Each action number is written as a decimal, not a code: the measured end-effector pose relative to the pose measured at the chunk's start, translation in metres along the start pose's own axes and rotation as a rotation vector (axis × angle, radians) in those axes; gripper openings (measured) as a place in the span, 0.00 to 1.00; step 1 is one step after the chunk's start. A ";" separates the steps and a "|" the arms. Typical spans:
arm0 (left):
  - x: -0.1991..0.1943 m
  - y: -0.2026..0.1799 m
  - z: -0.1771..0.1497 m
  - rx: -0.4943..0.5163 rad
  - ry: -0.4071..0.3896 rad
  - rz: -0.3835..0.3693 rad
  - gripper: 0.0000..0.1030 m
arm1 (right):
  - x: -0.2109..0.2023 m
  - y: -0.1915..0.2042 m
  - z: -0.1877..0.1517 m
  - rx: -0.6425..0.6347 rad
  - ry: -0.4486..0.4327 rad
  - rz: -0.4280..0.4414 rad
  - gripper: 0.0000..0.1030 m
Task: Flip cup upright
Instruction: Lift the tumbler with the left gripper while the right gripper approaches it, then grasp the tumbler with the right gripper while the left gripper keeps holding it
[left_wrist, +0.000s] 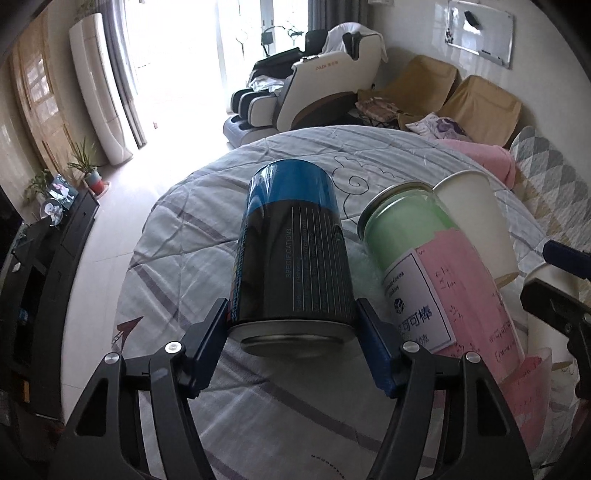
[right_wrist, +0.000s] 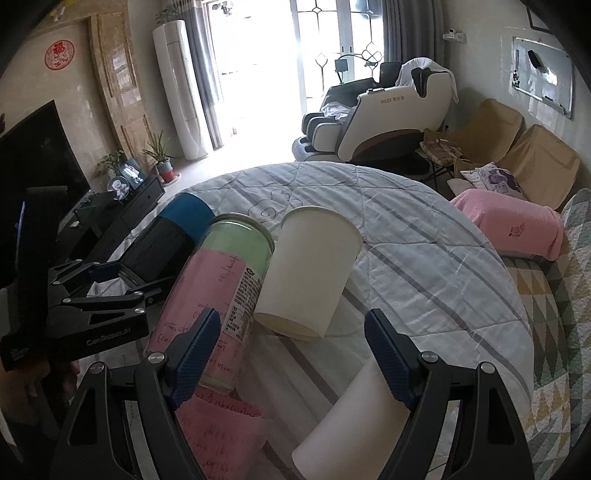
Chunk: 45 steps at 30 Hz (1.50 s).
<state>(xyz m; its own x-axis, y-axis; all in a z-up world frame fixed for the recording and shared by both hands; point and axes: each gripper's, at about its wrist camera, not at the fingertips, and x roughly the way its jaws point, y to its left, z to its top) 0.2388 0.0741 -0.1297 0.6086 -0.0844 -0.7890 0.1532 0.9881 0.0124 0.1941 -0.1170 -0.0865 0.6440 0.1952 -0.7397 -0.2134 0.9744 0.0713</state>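
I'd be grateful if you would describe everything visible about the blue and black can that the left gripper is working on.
The can is a metal-looking cylinder, blue at the far end and black along the rest, with fine white print down its side. It is tipped away from the camera over the striped quilt, its rimmed silver end facing the camera. The left gripper has a finger against each side near that end. The green and pink jar stands close beside it.

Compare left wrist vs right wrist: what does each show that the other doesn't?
Left wrist only: the left hand-held gripper closed on the blue-black can's base.

Right wrist only: the right hand-held gripper open, a paper cup lying near its right finger, and the TV.

Both: the green-and-pink can, the white paper cup beside it, the striped quilt and the massage chair.
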 end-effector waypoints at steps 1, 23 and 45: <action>-0.002 0.000 -0.002 0.003 0.000 0.003 0.66 | 0.000 0.000 0.001 0.002 -0.001 0.000 0.79; -0.085 -0.018 -0.097 0.029 0.016 -0.059 0.66 | -0.019 0.024 -0.025 -0.015 0.015 -0.040 0.79; -0.128 -0.025 -0.138 0.007 -0.084 -0.157 0.85 | -0.054 0.054 -0.042 0.107 0.126 0.128 0.79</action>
<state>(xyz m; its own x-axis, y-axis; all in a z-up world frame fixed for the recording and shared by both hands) 0.0495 0.0783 -0.1144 0.6398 -0.2485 -0.7273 0.2567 0.9610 -0.1025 0.1167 -0.0794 -0.0703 0.5180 0.3087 -0.7978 -0.2035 0.9503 0.2356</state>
